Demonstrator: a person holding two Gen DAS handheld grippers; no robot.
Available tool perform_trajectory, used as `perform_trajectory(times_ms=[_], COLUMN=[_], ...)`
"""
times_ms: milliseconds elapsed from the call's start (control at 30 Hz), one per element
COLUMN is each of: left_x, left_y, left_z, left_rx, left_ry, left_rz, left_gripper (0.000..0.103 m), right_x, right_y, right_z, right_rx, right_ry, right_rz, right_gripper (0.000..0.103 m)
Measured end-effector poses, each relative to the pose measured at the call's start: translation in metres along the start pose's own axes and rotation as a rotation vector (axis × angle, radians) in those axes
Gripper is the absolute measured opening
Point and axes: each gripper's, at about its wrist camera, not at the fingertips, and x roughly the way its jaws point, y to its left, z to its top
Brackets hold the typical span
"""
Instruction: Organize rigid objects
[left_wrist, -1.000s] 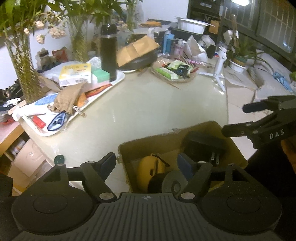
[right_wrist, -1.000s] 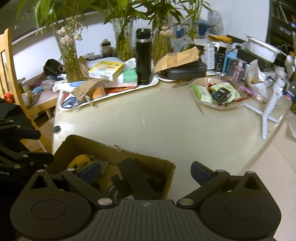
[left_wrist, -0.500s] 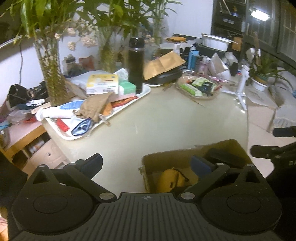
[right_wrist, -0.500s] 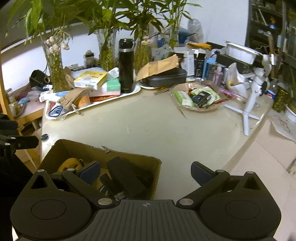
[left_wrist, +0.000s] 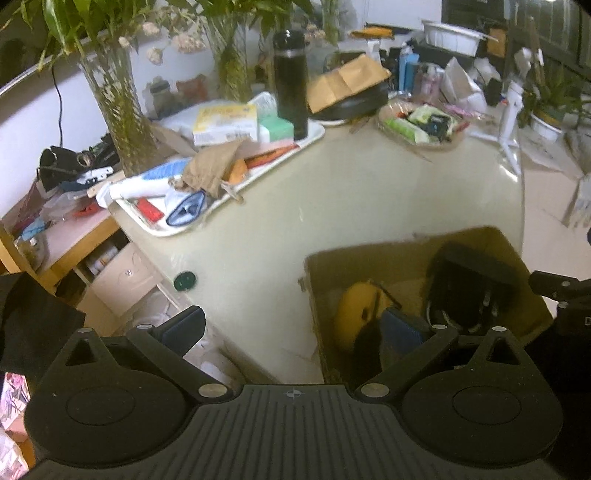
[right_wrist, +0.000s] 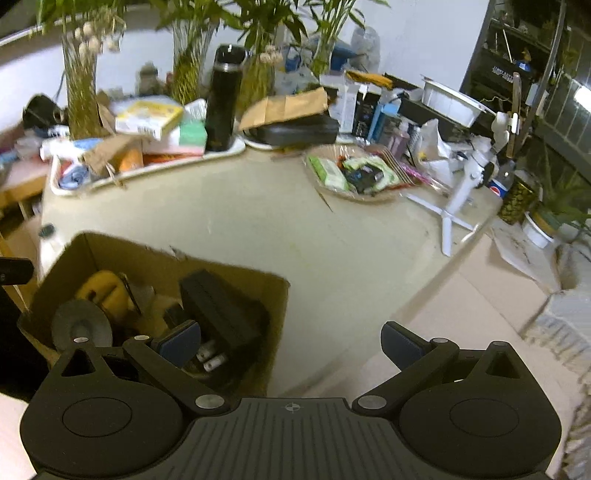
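Note:
An open cardboard box (left_wrist: 373, 254) (right_wrist: 207, 264) stands at the near edge of the pale table (left_wrist: 332, 192) (right_wrist: 295, 236). Inside lie a yellow tape measure (left_wrist: 356, 314) (right_wrist: 103, 291), a black power adapter (left_wrist: 476, 280) (right_wrist: 221, 306) and a grey disc (right_wrist: 81, 326). My left gripper (left_wrist: 293, 330) is open and empty, above the table edge left of the box. My right gripper (right_wrist: 291, 341) is open and empty, over the box's right wall. The other gripper's black tips show at the right edge (left_wrist: 557, 288) and left edge (right_wrist: 14, 271).
A white tray (left_wrist: 314, 134) (right_wrist: 225, 151) with boxes, a black flask (left_wrist: 291, 77) (right_wrist: 223, 96) and clutter sits at the back. A dish of packets (left_wrist: 421, 125) (right_wrist: 351, 175), a white tripod (right_wrist: 458, 199), vases with plants (left_wrist: 114, 103) and a green cap (left_wrist: 184, 280) surround the bare middle.
Both grippers have lifted and pulled back from the box, so the views look down more steeply. The right gripper swung right. Both stay open and empty.

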Motion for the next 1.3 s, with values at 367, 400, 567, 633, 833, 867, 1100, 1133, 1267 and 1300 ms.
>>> perform_trajectory(times_ms=[367, 400, 567, 633, 833, 867, 1100, 1133, 1267, 1300], left_x=[0.002, 0.002, 0.005, 0.007, 0.013, 0.014, 0.018, 0.018, 0.020, 0.021], left_y=[-0.008, -0.010, -0.011, -0.011, -0.016, -0.017, -0.021, -0.021, -0.023, -0.023], left_z=[-0.014, -0.015, -0.016, -0.017, -0.022, -0.022, -0.025, -0.025, -0.027, -0.027], left_rx=[-0.003, -0.003, -0.007, -0.008, 0.011, 0.016, 0.032, 0.031, 0.027, 0.028], left_ry=[0.118, 0.123, 0.163, 0.186, 0.240, 0.248, 0.284, 0.291, 0.311, 0.315], left_rz=[-0.067, -0.068, -0.071, -0.075, -0.090, -0.092, -0.114, -0.119, -0.137, -0.139], left_gripper=[0.103, 0.103, 0.103, 0.103, 0.103, 0.103, 0.103, 0.103, 0.103, 0.103], right_x=[0.001, 0.002, 0.005, 0.007, 0.013, 0.015, 0.018, 0.019, 0.019, 0.019], right_y=[-0.004, -0.003, 0.001, 0.003, 0.005, 0.005, 0.003, 0.002, 0.002, 0.001], right_z=[-0.013, -0.014, -0.017, -0.018, -0.023, -0.024, -0.027, -0.028, -0.028, -0.028], right_rx=[0.158, 0.163, 0.160, 0.149, 0.142, 0.145, 0.151, 0.151, 0.157, 0.158], right_ry=[0.152, 0.161, 0.219, 0.241, 0.293, 0.303, 0.342, 0.345, 0.352, 0.353], right_rz=[0.176, 0.180, 0.180, 0.178, 0.182, 0.184, 0.193, 0.193, 0.197, 0.197], right_gripper=[0.103, 0.103, 0.103, 0.103, 0.103, 0.103, 0.103, 0.103, 0.103, 0.103])
